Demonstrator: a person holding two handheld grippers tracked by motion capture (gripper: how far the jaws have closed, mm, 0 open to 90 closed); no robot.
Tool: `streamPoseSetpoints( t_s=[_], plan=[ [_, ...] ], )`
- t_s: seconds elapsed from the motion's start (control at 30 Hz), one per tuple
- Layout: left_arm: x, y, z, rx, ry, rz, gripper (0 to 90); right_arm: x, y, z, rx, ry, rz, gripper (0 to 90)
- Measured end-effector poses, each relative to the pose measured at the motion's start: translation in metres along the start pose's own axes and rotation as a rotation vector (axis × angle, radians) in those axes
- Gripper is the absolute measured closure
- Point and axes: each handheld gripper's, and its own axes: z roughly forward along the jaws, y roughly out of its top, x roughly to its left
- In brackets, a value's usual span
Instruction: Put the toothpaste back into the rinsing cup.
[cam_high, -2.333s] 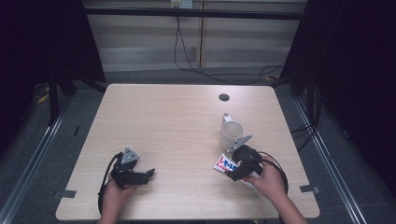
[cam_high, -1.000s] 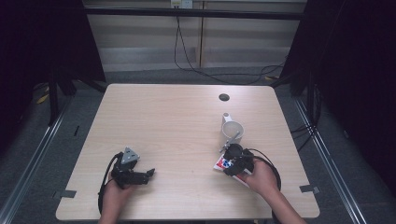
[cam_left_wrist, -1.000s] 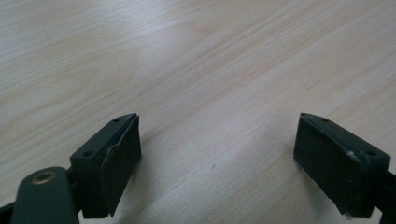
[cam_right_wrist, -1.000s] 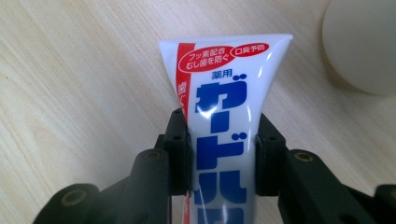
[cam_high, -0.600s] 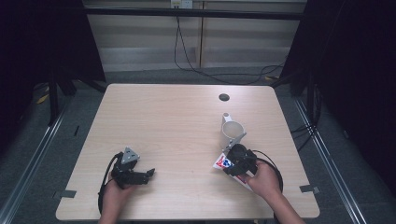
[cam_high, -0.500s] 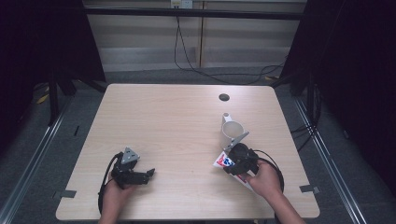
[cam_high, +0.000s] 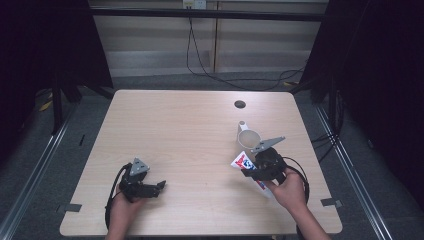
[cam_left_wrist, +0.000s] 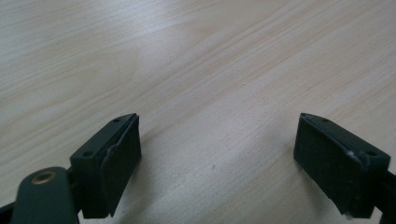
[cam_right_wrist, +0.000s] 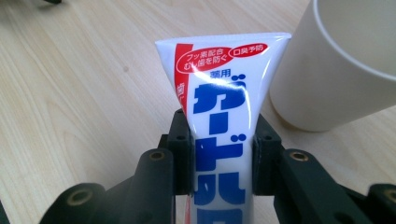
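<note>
Apparently bound for the cream cup (cam_right_wrist: 345, 60) just beyond it, the toothpaste tube (cam_right_wrist: 222, 112) sat clamped across its width in the right gripper (cam_right_wrist: 222, 158) — long axis running forward, crimped end leading — while the left gripper (cam_left_wrist: 233, 158) rested wide open, empty, well apart.

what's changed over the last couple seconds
Very little: the right gripper shifted slightly beside the white cup and stays shut on the toothpaste tube. The left gripper has stayed open and unmoved on the table.
</note>
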Motion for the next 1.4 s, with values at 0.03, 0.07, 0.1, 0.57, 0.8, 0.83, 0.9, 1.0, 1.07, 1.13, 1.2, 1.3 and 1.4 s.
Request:
streamPoseSetpoints(
  t_s=[0.03, 0.07, 0.1, 0.57, 0.8, 0.83, 0.9, 1.0, 1.07, 1.13, 1.2, 1.3, 1.4],
  plan=[
    [0.0, 0.0, 0.0, 0.003, 0.0, 0.003, 14.7, 0.0, 0.0, -0.001, -0.013, -0.004, -0.002, 67.9],
    [0.0, 0.0, 0.0, 0.002, 0.0, 0.003, 14.7, 0.0, 0.001, -0.003, -0.023, -0.009, 0.003, 67.9],
    [0.0, 0.0, 0.0, 0.003, 0.0, 0.003, 14.7, 0.0, 0.001, -0.004, -0.031, -0.004, 0.012, 67.9],
    [0.0, 0.0, 0.0, -0.001, 0.002, -0.002, 14.7, -0.007, 0.006, -0.019, -0.136, 0.018, 0.053, 67.9],
    [0.0, 0.0, 0.0, 0.002, 0.0, 0.002, 14.7, -0.006, 0.01, -0.024, -0.177, 0.006, 0.034, 67.9],
    [0.0, 0.0, 0.0, 0.0, 0.0, 0.0, 14.8, -0.006, 0.011, -0.024, -0.186, 0.004, 0.03, 67.9],
    [0.0, 0.0, 0.0, 0.0, 0.0, 0.0, 14.7, -0.006, 0.013, -0.026, -0.193, 0.006, 0.028, 67.9],
    [0.0, 0.0, 0.0, 0.003, 0.0, 0.004, 14.7, -0.006, 0.016, -0.028, -0.208, 0.01, 0.038, 67.8],
    [0.0, 0.0, 0.0, -0.001, 0.0, -0.001, 14.8, -0.007, 0.017, -0.029, -0.221, 0.015, 0.042, 67.8],
    [0.0, 0.0, 0.0, 0.002, 0.0, 0.002, 14.8, -0.007, 0.019, -0.03, -0.234, 0.019, 0.05, 67.7],
    [0.0, 0.0, 0.0, 0.001, 0.001, 0.002, 14.7, -0.008, 0.02, -0.031, -0.243, 0.019, 0.051, 67.8],
    [0.0, 0.0, 0.0, 0.003, 0.001, 0.004, 14.7, -0.008, 0.023, -0.032, -0.258, 0.021, 0.055, 67.7],
    [0.0, 0.0, 0.0, 0.002, 0.001, 0.003, 14.7, -0.009, 0.025, -0.034, -0.279, 0.021, 0.054, 67.7]
  ],
)
